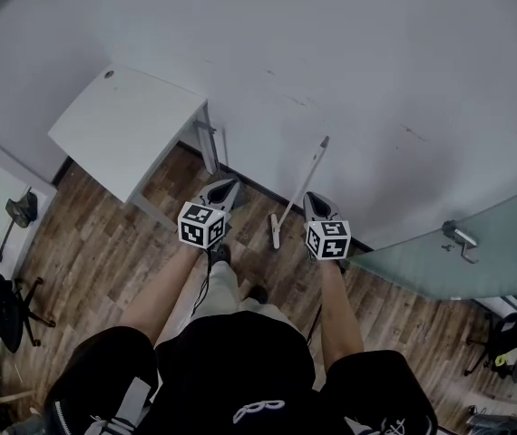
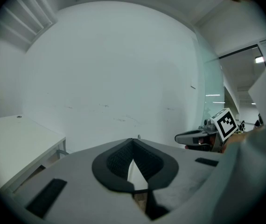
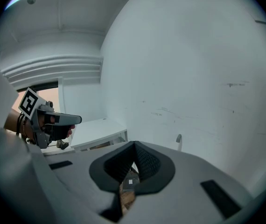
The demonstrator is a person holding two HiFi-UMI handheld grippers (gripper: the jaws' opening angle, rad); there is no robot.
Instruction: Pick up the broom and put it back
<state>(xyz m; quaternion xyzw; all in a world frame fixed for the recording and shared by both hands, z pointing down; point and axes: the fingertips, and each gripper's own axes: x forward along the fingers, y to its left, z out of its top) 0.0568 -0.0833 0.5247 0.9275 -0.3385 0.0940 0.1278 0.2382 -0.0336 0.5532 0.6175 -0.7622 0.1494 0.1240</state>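
Observation:
The broom (image 1: pixel 297 191) leans against the white wall, its pale handle slanting up to the right and its head on the wood floor. My left gripper (image 1: pixel 227 187) hangs just left of it and my right gripper (image 1: pixel 313 199) just right of it, neither touching it. Both sets of jaws meet at the tips with nothing between them. In the left gripper view the left gripper (image 2: pixel 133 141) points at the wall, and the broom handle's top (image 2: pixel 138 136) peeks over it. The right gripper (image 3: pixel 134 144) has the broom handle's top (image 3: pixel 178 141) to its right.
A white desk (image 1: pixel 127 125) stands against the wall at the left. A frosted glass door (image 1: pixel 494 252) with a metal handle (image 1: pixel 458 236) is at the right. Office chairs (image 1: pixel 9 302) stand at the far left. The person's legs fill the bottom of the head view.

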